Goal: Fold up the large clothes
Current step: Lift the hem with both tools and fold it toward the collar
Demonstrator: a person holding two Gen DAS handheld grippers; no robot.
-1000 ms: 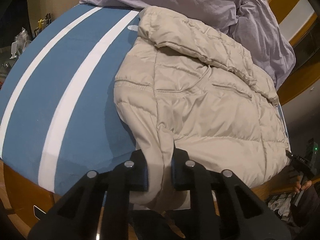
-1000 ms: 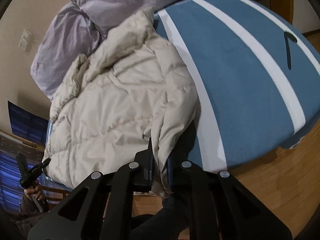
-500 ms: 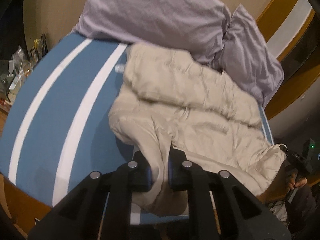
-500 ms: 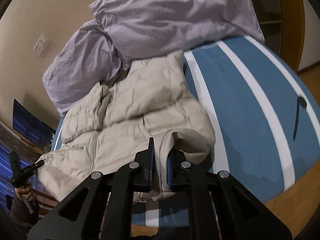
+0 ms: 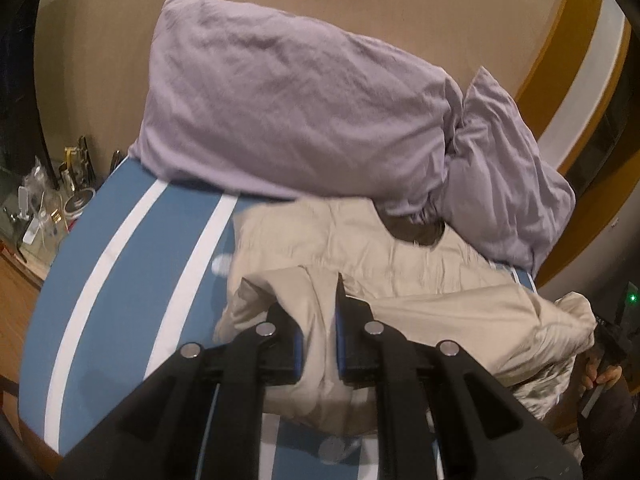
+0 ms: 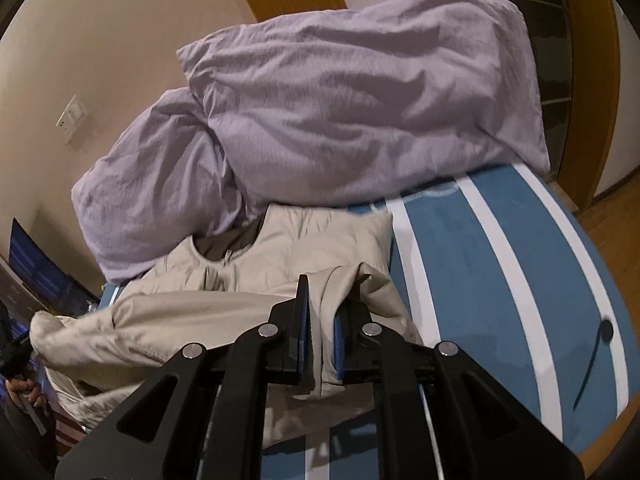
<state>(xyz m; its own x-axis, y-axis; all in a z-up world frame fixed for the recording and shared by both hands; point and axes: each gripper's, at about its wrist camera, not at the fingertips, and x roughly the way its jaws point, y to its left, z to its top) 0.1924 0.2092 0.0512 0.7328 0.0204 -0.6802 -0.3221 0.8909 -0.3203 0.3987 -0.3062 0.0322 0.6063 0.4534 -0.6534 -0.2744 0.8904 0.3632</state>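
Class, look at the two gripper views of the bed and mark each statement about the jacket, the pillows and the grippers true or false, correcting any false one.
1. Both hand-held grippers pinch the beige puffer jacket. True: the left hand-held gripper and the right hand-held gripper each clamp a fold of it.
2. The bedcover is plain red. False: it is blue with white stripes.
3. Two lilac pillows lie beyond the jacket. True.
4. The jacket hangs on a wall hook. False: it lies on the bed, its near edge lifted.
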